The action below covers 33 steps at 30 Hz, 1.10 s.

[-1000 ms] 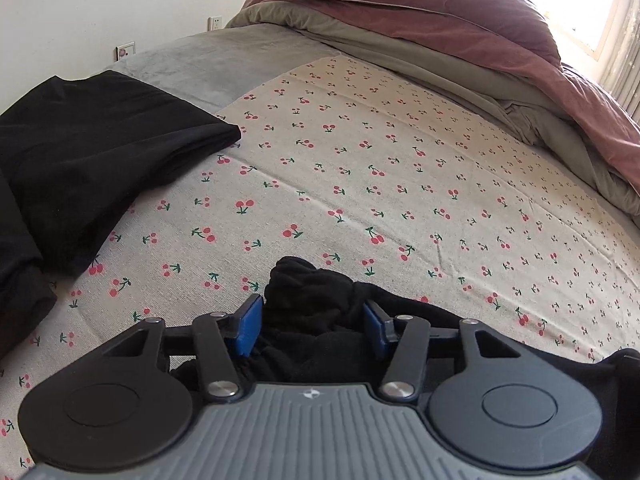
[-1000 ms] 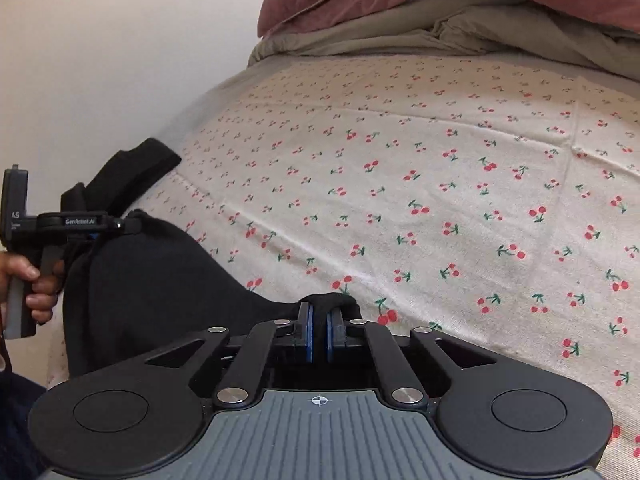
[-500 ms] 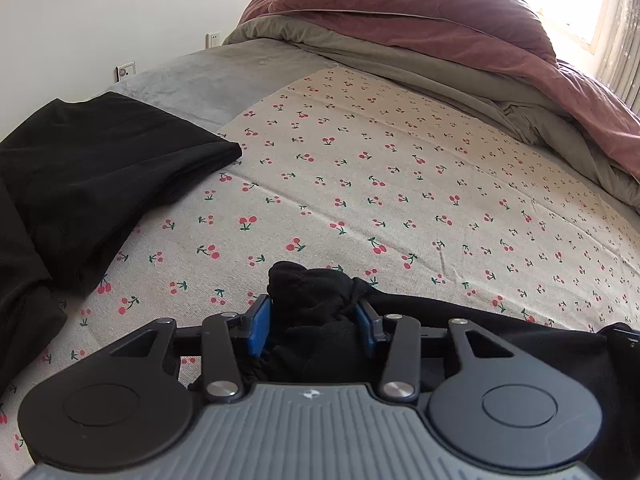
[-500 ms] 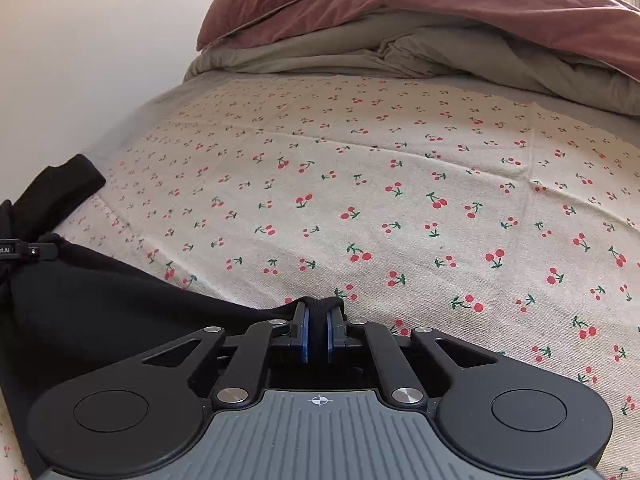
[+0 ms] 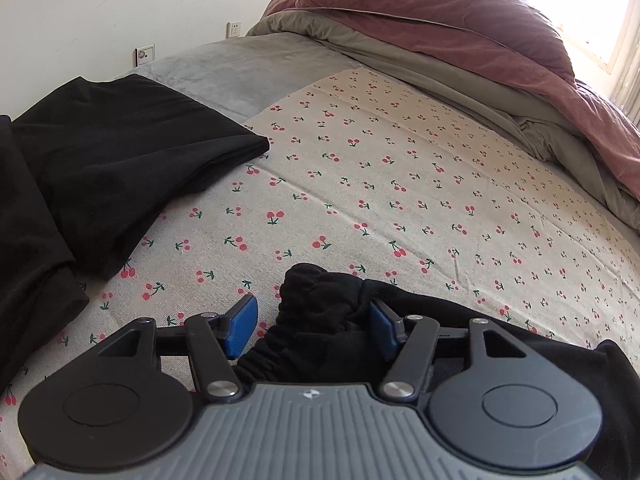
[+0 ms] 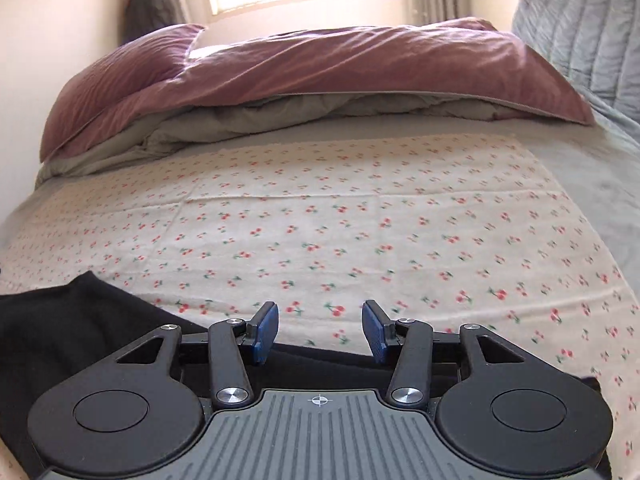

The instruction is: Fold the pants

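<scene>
Cream bedsheet printed with red cherries (image 5: 400,184) covers most of the bed in front of you, with a rumpled mauve and grey-green duvet (image 6: 320,76) heaped at the far end under the bright window.

Your left tool (image 5: 314,326) stands wide, its blue pads on either side of a bunched black knit waistband end of the pants (image 5: 320,312); the right pad looks to be touching the cloth and the left pad is clear of it, so you are not gripping anything there. Your right tool (image 6: 320,330) is also spread wide with nothing between its pads, and the black fabric edge lies just under and behind them, running off to your left (image 6: 80,320).

A separate flat folded black garment (image 5: 120,152) lies on the sheet to the left, well apart from the piece under your tools; I can't tell whether it belongs to this job.

Judging from this, the pants sit at the near edge of the bed, laid down and let go. How many folds are in them is hidden beneath the tools, so whether a further fold or only smoothing is left, I cannot say.
</scene>
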Tool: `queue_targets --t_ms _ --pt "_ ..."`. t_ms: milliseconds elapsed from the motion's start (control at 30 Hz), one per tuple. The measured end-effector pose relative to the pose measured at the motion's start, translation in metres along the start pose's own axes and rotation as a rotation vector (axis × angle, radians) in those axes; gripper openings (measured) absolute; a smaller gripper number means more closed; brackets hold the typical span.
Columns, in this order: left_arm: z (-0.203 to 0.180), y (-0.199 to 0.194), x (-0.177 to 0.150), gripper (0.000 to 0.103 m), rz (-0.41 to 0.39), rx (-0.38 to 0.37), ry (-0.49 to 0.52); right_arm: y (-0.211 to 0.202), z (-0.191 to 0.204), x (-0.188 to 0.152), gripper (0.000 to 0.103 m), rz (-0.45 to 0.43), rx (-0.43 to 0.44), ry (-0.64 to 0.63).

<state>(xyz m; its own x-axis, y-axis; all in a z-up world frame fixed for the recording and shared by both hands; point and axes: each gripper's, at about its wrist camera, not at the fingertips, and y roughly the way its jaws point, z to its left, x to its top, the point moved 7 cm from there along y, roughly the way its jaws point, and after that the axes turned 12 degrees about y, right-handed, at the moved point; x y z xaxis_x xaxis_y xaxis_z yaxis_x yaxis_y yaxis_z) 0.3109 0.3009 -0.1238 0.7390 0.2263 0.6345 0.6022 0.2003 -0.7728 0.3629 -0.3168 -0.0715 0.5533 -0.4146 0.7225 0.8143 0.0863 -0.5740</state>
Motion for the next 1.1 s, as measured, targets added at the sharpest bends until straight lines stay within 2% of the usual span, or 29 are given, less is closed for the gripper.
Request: queue_targets --t_ms 33,67,100,167,233,300,333,400,433,500,567,633,700,733,767,833,900,1000,1100 --pt "0.000 -0.003 0.001 0.067 -0.005 -0.001 -0.001 -0.003 -0.018 0.000 0.046 0.001 -0.058 0.010" --pt "-0.001 -0.007 0.003 0.073 -0.012 0.004 0.004 -0.007 -0.034 0.000 0.046 -0.015 -0.137 -0.032" --pt "-0.001 -0.011 0.004 0.075 -0.024 0.014 0.011 -0.010 -0.044 -0.001 0.046 -0.026 -0.177 -0.067" --pt "0.001 -0.022 0.008 0.081 -0.071 0.036 0.010 -0.011 -0.063 -0.005 0.046 -0.011 -0.207 -0.081" --pt "0.001 -0.028 0.011 0.081 -0.110 0.014 -0.025 -0.015 -0.081 -0.006 0.046 -0.026 -0.264 -0.075" --pt "-0.011 -0.033 0.012 0.081 -0.146 -0.073 -0.059 -0.021 -0.100 -0.002 0.046 -0.062 -0.333 -0.042" --pt "-0.020 -0.032 0.012 0.081 -0.148 -0.119 -0.045 -0.023 -0.108 -0.001 0.046 -0.068 -0.332 -0.023" --pt "-0.054 -0.031 0.009 0.081 -0.135 -0.229 0.040 -0.017 -0.118 -0.008 0.046 -0.020 -0.294 -0.004" --pt "-0.072 -0.028 0.004 0.081 -0.117 -0.257 0.091 -0.010 -0.119 -0.014 0.046 0.029 -0.278 -0.020" --pt "-0.101 -0.023 -0.006 0.081 -0.084 -0.284 0.166 0.002 -0.118 -0.027 0.046 0.085 -0.309 -0.096" --pt "-0.123 -0.016 -0.016 0.081 -0.057 -0.275 0.238 0.002 -0.118 -0.028 0.047 0.080 -0.340 -0.137" --pt "-0.137 -0.007 -0.025 0.081 -0.036 -0.224 0.313 -0.005 -0.125 -0.023 0.055 0.058 -0.359 -0.090" --pt "-0.142 0.000 -0.029 0.081 -0.024 -0.166 0.356 -0.011 -0.137 -0.020 0.056 0.038 -0.390 -0.048" --pt "-0.144 0.003 -0.030 0.081 -0.025 -0.153 0.361 -0.009 -0.141 -0.022 0.051 0.054 -0.369 -0.028" --pt "-0.144 0.005 -0.030 0.081 -0.025 -0.144 0.352 -0.005 -0.143 -0.027 0.034 0.089 -0.326 -0.002" --pt "-0.143 0.006 -0.030 0.081 -0.022 -0.129 0.341 0.000 -0.143 -0.030 0.030 0.104 -0.322 -0.024" --pt "-0.142 0.005 -0.030 0.081 -0.023 -0.120 0.339 -0.007 -0.140 -0.021 0.025 0.059 -0.332 0.002" --pt "-0.141 0.004 -0.031 0.080 -0.026 -0.112 0.336 -0.024 -0.135 -0.001 0.025 -0.050 -0.345 0.044" --pt "-0.140 0.005 -0.032 0.080 -0.029 -0.109 0.341 -0.017 -0.134 0.001 0.025 -0.049 -0.375 0.026"
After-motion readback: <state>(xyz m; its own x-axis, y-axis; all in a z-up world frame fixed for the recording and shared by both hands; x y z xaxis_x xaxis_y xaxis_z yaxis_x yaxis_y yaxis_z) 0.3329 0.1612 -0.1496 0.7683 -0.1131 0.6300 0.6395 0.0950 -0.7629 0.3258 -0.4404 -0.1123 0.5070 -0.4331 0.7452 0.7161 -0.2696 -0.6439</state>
